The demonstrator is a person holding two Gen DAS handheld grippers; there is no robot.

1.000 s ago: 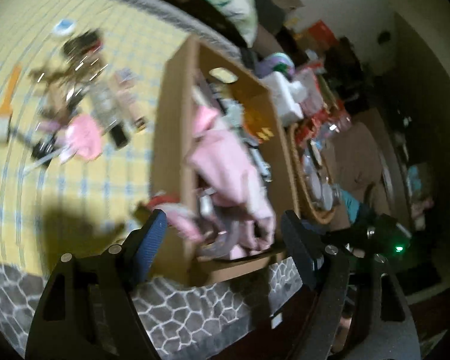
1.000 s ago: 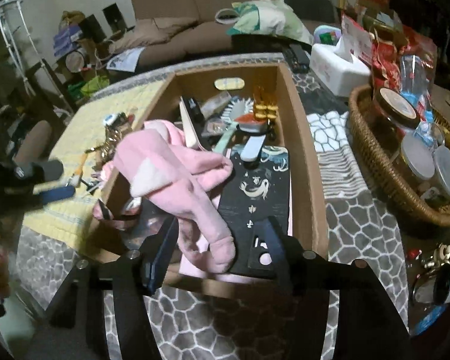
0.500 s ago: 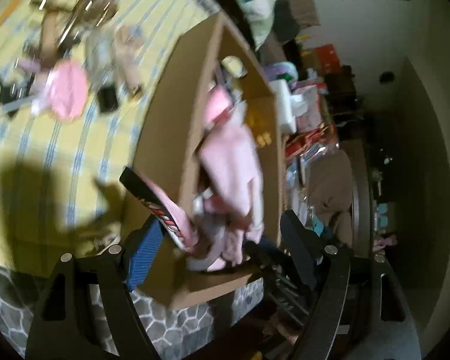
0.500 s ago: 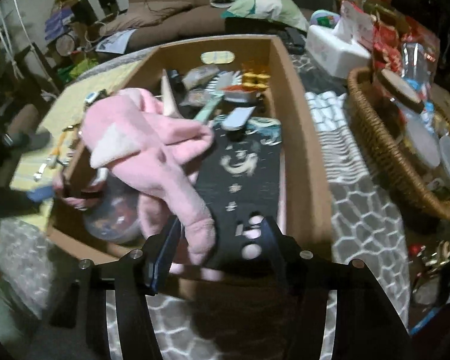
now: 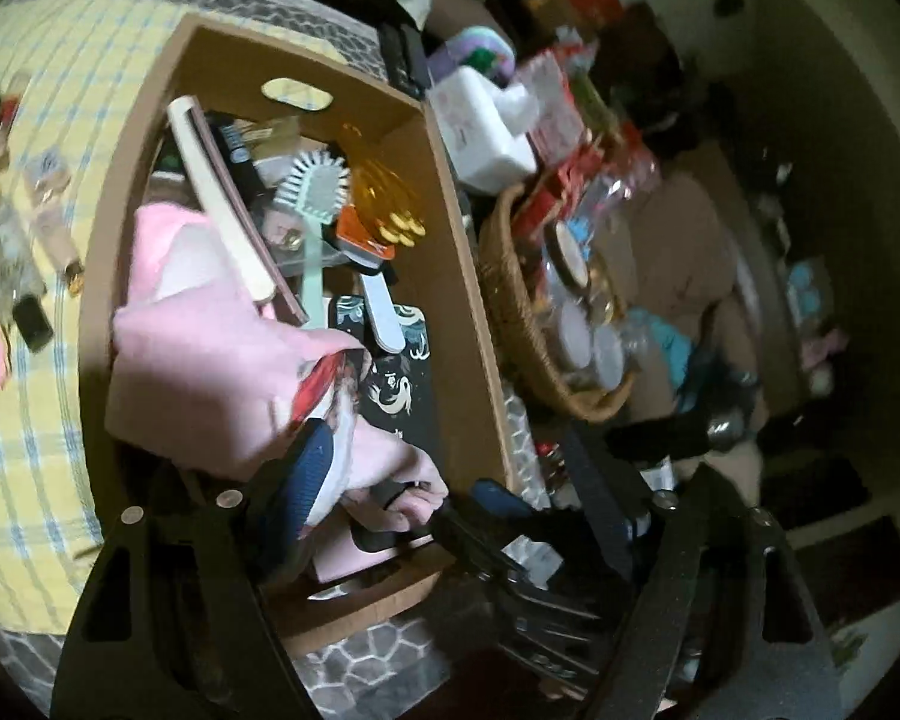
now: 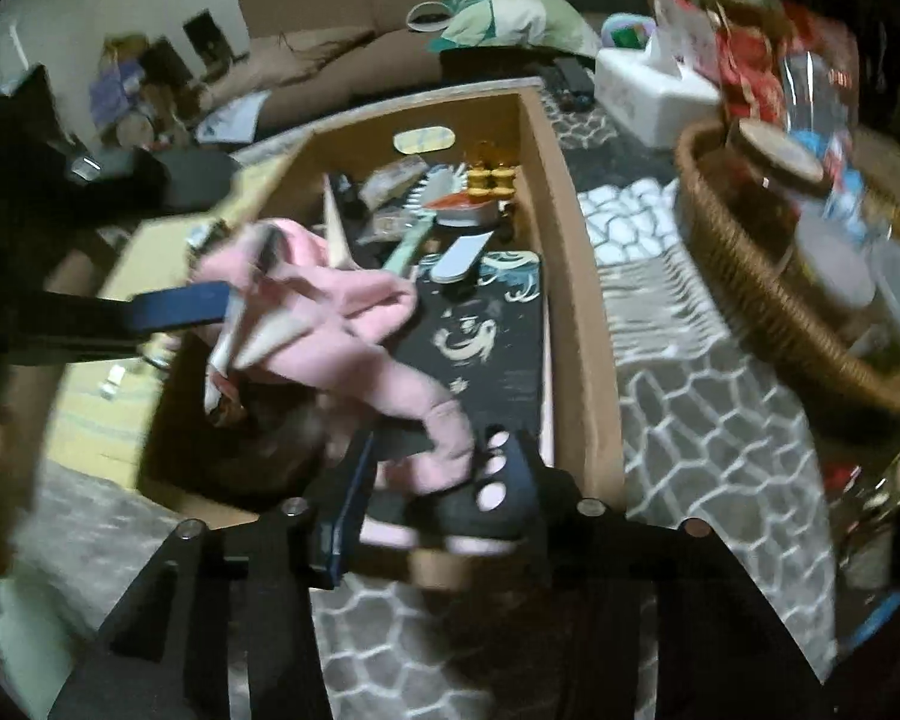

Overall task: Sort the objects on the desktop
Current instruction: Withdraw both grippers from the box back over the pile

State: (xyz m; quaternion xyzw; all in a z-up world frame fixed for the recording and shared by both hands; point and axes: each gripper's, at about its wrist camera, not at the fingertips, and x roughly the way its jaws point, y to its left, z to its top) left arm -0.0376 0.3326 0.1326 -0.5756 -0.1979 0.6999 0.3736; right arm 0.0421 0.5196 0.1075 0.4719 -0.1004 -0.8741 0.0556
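A cardboard box (image 5: 468, 276) (image 6: 576, 324) holds a pink plush cloth (image 5: 210, 354) (image 6: 354, 324), a mint hairbrush (image 5: 315, 192), a black patterned board (image 6: 486, 342) and small items. My left gripper (image 5: 450, 480) is open over the box's near end; a red-and-white flat item (image 5: 330, 396) lies against its left finger (image 5: 306, 480). That finger also shows in the right wrist view (image 6: 180, 312), touching the pink cloth. My right gripper (image 6: 432, 480) is open at the box's near edge, with the cloth's end between its fingers.
A wicker basket (image 6: 750, 294) (image 5: 504, 312) with jars stands right of the box. A white tissue box (image 6: 648, 90) sits behind. Small items (image 5: 24, 252) lie on the yellow checked cloth (image 5: 42, 420) left of the box. A sofa (image 6: 390, 6) is behind.
My left gripper has swung right, from beside the box to over its near end, with the red-and-white item now against the pink cloth. My right gripper has moved closer to the box's near edge.
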